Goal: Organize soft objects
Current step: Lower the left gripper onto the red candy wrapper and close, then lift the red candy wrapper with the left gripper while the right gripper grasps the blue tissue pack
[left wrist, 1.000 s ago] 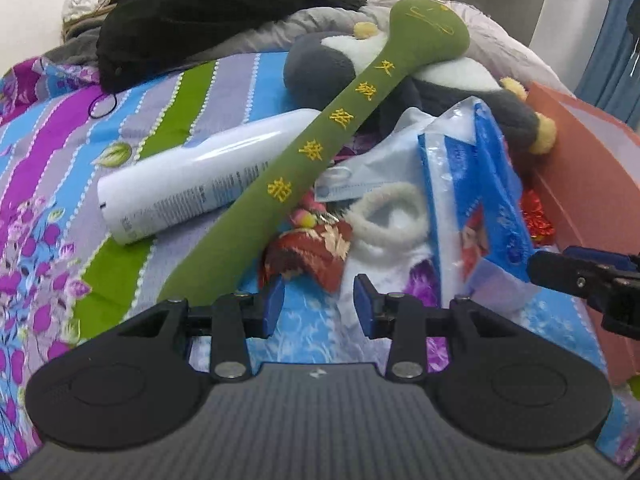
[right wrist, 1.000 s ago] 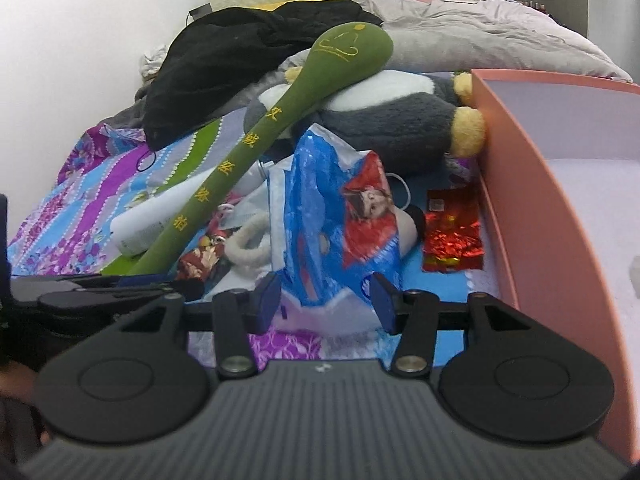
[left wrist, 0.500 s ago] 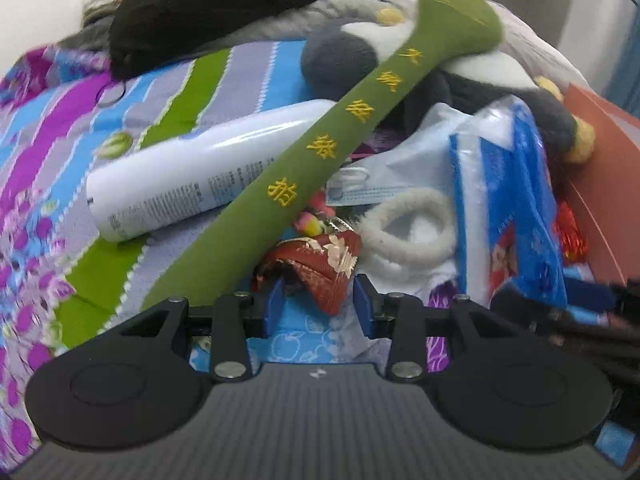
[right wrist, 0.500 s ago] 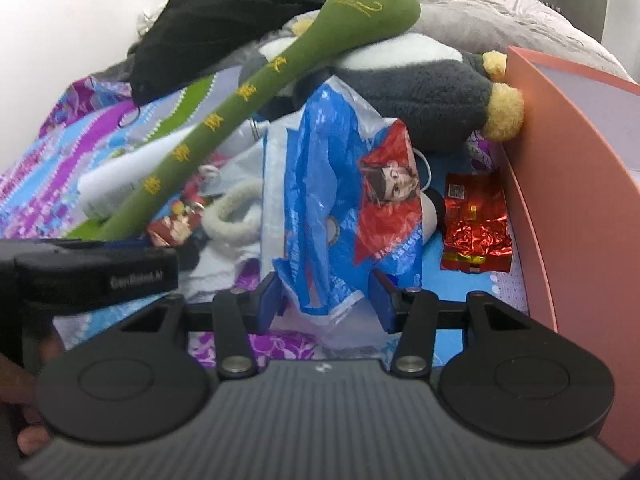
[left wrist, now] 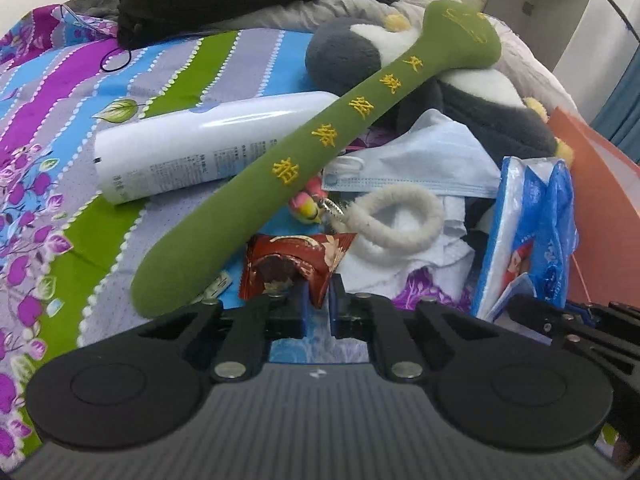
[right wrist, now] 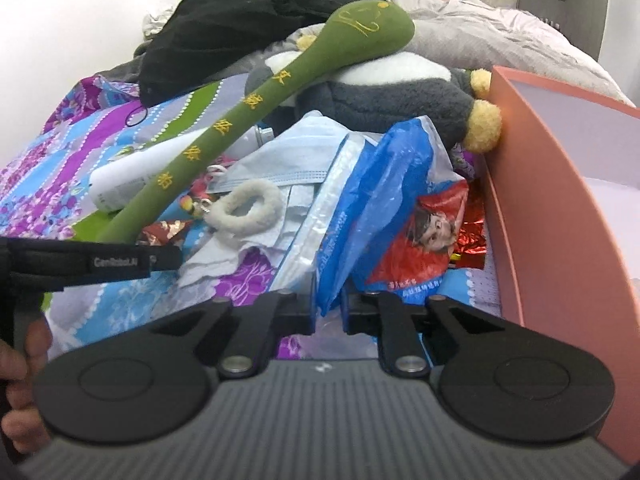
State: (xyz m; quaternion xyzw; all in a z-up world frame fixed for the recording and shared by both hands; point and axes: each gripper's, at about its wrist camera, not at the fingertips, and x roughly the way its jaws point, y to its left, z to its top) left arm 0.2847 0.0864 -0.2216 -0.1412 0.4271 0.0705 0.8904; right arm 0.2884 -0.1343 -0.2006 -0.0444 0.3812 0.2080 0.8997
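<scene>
My left gripper [left wrist: 318, 306] is shut on the corner of a dark red snack wrapper [left wrist: 294, 260] lying on the bedspread. My right gripper [right wrist: 330, 306] is shut on the lower edge of a blue and red plastic bag [right wrist: 384, 208]; that bag also shows at the right of the left wrist view [left wrist: 528, 236]. A long green plush stick with yellow characters [left wrist: 320, 152] leans across a grey and white plush toy [left wrist: 480, 96]. A white fluffy ring [left wrist: 394, 220] and a light blue face mask [left wrist: 420, 160] lie between them.
A white spray bottle [left wrist: 208, 144] lies under the green stick. A pink open box [right wrist: 560, 216] stands at the right, with a red foil packet [right wrist: 472, 240] beside its wall. Black clothing [right wrist: 248, 28] and a grey blanket [right wrist: 500, 36] are piled at the back.
Both grippers moved forward and closed: the left onto the red wrapper, the right onto the blue bag's edge. Both were open a second ago.
</scene>
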